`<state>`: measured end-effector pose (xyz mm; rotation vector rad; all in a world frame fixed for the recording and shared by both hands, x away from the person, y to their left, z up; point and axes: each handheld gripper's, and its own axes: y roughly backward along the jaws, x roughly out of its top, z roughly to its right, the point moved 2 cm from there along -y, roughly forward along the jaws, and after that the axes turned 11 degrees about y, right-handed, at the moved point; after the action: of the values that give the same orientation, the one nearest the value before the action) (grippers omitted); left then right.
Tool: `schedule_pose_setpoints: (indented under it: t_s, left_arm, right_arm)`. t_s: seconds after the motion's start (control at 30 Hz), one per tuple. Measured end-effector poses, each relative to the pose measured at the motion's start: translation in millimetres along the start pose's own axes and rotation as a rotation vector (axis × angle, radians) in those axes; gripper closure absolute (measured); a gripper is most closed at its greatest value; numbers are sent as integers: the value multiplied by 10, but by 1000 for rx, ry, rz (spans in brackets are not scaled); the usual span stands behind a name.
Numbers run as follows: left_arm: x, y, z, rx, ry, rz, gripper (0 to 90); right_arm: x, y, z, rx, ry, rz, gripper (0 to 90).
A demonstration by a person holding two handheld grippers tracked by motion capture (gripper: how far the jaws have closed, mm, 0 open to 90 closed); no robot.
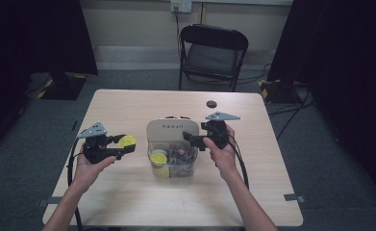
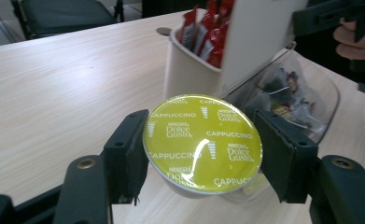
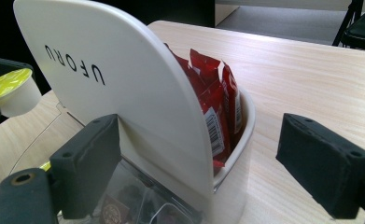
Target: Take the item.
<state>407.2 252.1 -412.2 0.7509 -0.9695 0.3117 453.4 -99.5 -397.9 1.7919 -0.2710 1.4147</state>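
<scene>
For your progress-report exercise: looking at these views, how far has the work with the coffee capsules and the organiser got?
Done: one yellow capsule already lies in the organiser's clear bin, and red sachets fill its white cup. In hand: the left tongs are shut on a Cappuccino capsule, off to the bin's left. The right tongs stand open at the white divider. Whether the capsule is going in or coming out cannot be told.

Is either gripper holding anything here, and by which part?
The left gripper holds a yellow-lidded coffee capsule, jaws clamped on opposite sides of its rim. The right gripper holds nothing; its jaws stand open around the white organiser.
</scene>
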Motion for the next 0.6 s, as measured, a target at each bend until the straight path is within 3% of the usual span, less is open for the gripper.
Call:
schedule_pose_setpoints:
  t_s: [0.6]
  left_arm:
    - [-159, 7, -317, 76, 48, -37, 381]
  right_arm:
    - [-4, 11, 4, -1, 1, 0, 133]
